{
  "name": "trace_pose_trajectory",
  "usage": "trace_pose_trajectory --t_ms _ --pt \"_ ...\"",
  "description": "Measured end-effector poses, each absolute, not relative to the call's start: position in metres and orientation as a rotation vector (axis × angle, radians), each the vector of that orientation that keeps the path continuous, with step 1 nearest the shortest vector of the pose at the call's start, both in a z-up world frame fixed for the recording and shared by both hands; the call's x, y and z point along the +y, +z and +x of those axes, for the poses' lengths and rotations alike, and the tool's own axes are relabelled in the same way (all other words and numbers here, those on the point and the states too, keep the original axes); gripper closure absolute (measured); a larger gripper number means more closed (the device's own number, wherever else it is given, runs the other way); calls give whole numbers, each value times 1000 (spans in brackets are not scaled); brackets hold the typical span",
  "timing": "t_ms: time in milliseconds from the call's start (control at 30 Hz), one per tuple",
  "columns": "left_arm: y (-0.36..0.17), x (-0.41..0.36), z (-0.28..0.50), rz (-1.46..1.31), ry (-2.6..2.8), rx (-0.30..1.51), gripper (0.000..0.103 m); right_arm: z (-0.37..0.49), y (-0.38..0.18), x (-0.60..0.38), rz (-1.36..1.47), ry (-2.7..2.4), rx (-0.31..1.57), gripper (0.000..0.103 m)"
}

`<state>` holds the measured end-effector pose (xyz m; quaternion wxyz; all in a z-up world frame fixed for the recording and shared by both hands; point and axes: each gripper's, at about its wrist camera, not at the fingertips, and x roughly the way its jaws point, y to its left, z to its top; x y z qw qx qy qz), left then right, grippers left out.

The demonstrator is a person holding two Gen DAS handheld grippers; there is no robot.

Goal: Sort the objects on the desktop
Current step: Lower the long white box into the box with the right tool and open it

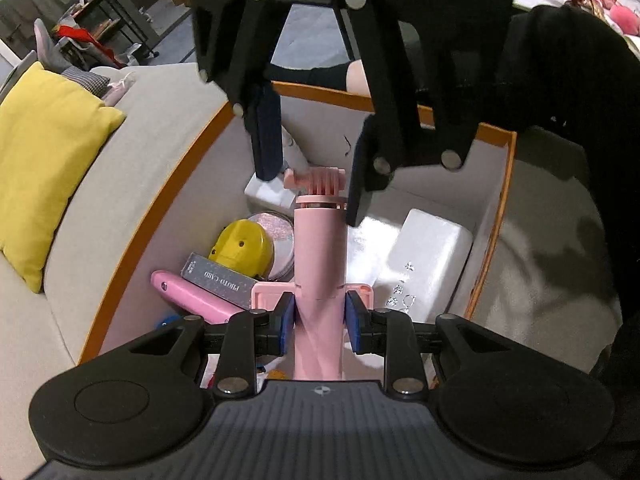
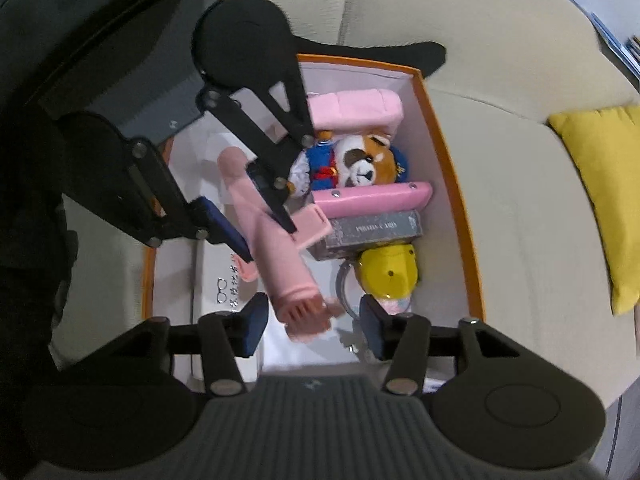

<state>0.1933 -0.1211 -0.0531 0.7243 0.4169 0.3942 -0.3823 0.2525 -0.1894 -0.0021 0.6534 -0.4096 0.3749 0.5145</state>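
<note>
Jaws of the left gripper (image 1: 319,317) pinch the pink selfie stick (image 1: 319,248) at mid-shaft; right gripper (image 2: 311,327) stands spread, its pads clear of the stick's hinged head. Stick hangs over the orange-rimmed box (image 2: 448,168), above a grey card box (image 2: 374,234), yellow case (image 2: 390,274) and plush toy (image 2: 360,166); contact below appears absent.

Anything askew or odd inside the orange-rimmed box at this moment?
Yes: the pink selfie stick is not lying in the box but slants across it above the other items, clamped by the left gripper. The right gripper stands open around its ridged end.
</note>
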Motion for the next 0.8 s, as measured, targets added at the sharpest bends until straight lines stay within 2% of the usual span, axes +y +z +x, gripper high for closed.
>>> trace_pose_trajectory --t_ms 133,200,400,800 --pt "-59 -124 194 941 -853 864 72 246 -14 -178 -1000 1200 838 53" --pt "-60 -125 194 939 -856 865 72 241 -22 -174 -1066 1181 818 59" --pt "-64 -123 202 903 -855 901 72 232 -32 -171 -1150 1174 763 60" --pt "-70 -105 232 686 -892 1066 64 241 -44 -178 -1071 1220 855 65"
